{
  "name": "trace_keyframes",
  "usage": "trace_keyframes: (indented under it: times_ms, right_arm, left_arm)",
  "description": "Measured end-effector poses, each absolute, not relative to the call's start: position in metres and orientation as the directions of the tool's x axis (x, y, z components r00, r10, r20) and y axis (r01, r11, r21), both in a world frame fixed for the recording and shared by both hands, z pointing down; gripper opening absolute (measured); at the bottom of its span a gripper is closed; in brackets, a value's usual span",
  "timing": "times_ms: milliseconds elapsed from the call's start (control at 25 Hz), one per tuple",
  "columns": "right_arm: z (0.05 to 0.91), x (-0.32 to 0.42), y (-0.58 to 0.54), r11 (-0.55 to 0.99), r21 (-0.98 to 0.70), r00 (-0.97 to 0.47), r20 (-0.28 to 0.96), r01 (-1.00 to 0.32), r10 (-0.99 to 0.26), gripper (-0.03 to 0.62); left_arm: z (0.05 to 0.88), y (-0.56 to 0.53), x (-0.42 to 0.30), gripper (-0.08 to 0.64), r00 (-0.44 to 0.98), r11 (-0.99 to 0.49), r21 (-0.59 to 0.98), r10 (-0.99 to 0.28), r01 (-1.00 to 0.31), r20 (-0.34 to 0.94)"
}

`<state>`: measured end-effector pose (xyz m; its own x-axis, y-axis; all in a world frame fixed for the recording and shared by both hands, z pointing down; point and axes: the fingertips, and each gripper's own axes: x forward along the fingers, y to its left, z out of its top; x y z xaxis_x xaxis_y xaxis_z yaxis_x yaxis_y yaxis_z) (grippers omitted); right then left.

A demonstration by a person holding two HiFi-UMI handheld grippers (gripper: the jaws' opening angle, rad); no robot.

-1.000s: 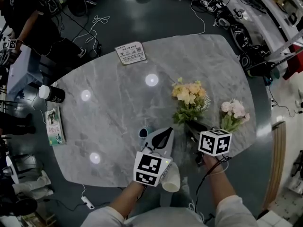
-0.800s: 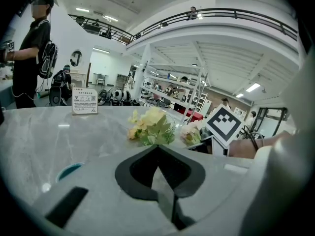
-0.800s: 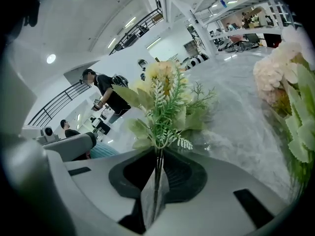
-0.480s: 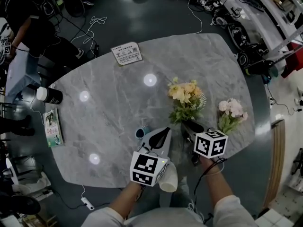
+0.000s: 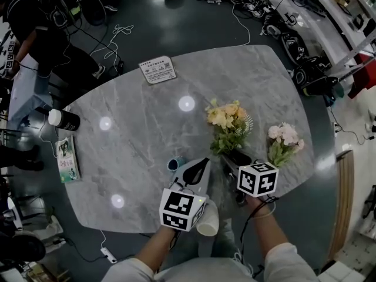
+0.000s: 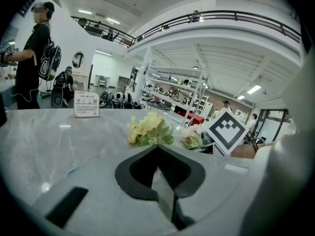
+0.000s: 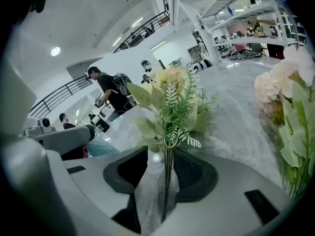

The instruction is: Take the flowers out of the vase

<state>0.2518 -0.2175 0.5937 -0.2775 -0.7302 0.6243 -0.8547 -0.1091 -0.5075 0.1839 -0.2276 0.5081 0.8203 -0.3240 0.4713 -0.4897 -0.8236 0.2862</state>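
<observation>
A bunch of yellow flowers point(image 5: 228, 119) lies on the grey marble table point(image 5: 141, 140), its stems pointing toward me. My right gripper point(image 5: 236, 159) has just been opening its jaws; the thin green stem point(image 7: 169, 181) runs through the gap between them, and the pads stand off it. A pink bunch point(image 5: 283, 140) lies to the right of it, also seen in the right gripper view point(image 7: 280, 92). A small teal vase point(image 5: 175, 164) stands just left of my left gripper point(image 5: 202, 163), which is shut with nothing in it. The left gripper view shows both bunches ahead, yellow point(image 6: 147, 129) and pink point(image 6: 192, 139).
A sign card point(image 5: 158, 69) stands at the table's far edge. A dark bottle with a white cap point(image 5: 63, 119) and a green booklet point(image 5: 67, 160) sit at the left edge. A person point(image 5: 35, 22) stands beyond the table's left side, and cables point(image 5: 117, 34) litter the floor.
The whole view has drifted slightly. Both grippers and both bunches keep their places on the table.
</observation>
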Motion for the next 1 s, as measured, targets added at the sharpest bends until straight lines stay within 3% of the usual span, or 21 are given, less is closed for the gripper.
trace_keyframes:
  times_ms: [240, 680, 1000]
  right_arm:
    - [0.586, 0.258, -0.213, -0.114, -0.459, -0.241, 0.643, -0.881, -0.727, 0.164]
    - [0.559, 0.27, -0.2, -0.142, -0.438, -0.185, 0.622, -0.888, -0.761, 0.165]
    - [0.511, 0.276, -0.192, -0.137, -0.385, -0.116, 0.565, -0.912, -0.817, 0.069]
  left_arm:
    - [0.498, -0.232, 0.18, 0.009, 0.817, -0.819, 0.271, -0.352, -0.505, 0.457]
    - [0.478, -0.234, 0.171, 0.009, 0.807, -0.818, 0.229, -0.399, -0.528, 0.436]
    - [0.446, -0.227, 0.159, 0.009, 0.799, -0.805, 0.21, -0.444, -0.554, 0.407]
